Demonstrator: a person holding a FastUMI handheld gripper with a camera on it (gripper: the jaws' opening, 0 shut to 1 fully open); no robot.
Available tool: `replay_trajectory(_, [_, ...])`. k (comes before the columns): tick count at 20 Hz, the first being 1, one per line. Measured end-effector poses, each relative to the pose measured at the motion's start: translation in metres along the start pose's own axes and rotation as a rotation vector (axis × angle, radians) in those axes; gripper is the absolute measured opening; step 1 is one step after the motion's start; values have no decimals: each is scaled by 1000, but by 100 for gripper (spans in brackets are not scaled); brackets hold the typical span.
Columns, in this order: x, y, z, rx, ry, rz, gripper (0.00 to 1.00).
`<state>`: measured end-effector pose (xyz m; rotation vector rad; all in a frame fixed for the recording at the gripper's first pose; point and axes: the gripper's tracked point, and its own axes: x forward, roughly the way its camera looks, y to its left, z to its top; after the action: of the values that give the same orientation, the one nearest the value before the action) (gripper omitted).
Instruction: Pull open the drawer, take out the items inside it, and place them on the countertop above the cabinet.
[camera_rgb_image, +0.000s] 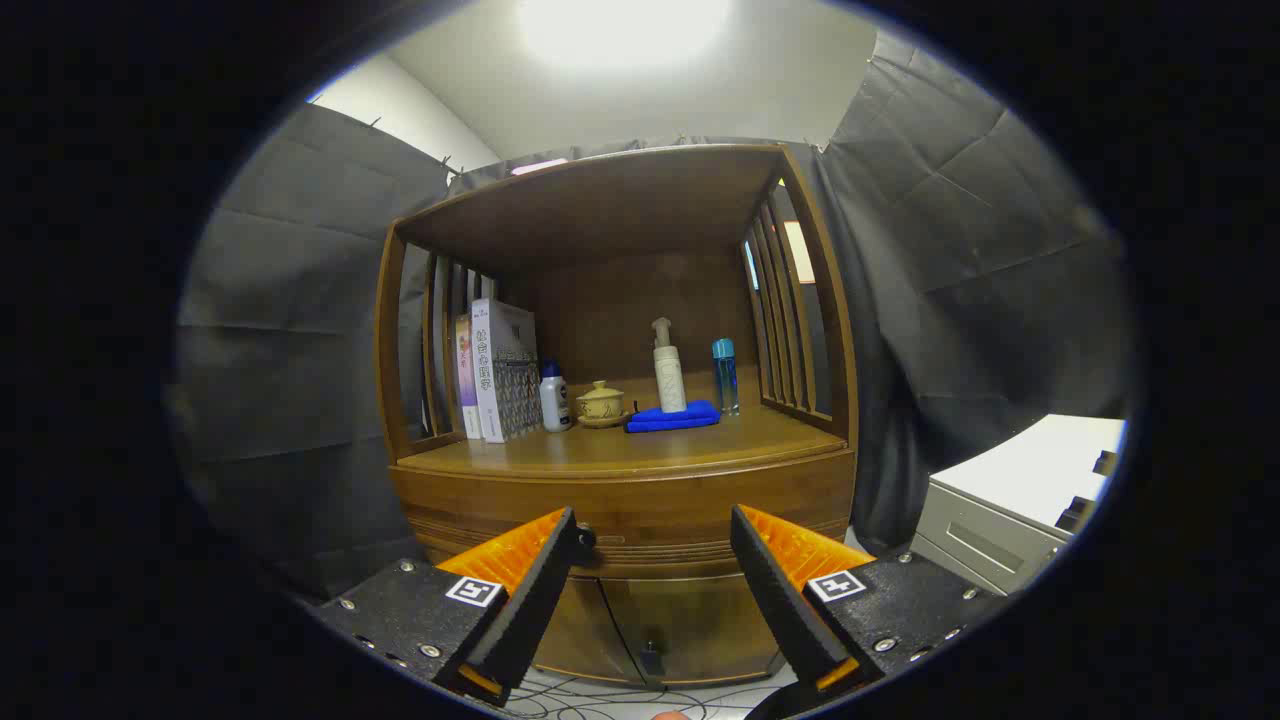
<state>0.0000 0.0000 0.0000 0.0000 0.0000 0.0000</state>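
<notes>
A tall brown wooden cabinet (620, 480) with slatted sides stands against the booth's dark cloth wall, straight ahead of the gripper (655, 545). Below its countertop (610, 450) runs the closed wooden drawer front (640, 510); a small dark knob (585, 538) peeks out just beside the left fingertip, and the drawer's middle lies in the gap between the fingers. What the drawer holds cannot be seen. The lower cabinet doors (650, 620) are partly masked by both fingers, and thin cables (600, 700) trail on the floor beneath.

To the right, well apart from the cabinet, a grey-white box-like unit (1010, 500) is cut off, so its kind is hard to tell.

On the countertop, a few upright books (500, 370) lean at the left slats. Next to them stand a small white bottle with a dark cap (553, 398), then a yellowish lidded ceramic cup on a saucer (601, 403). A folded blue cloth (673, 416) lies toward the right, a white pump bottle (668, 368) resting on it, and a clear blue-capped bottle (725, 377) just beside.

The gripper is held level, aimed at the drawer front, its jaws spread wide and grasping nothing.
</notes>
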Motion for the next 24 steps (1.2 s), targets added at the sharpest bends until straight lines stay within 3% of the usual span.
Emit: replay_trajectory(24, [0, 15, -6, -15, -8, 39, 95])
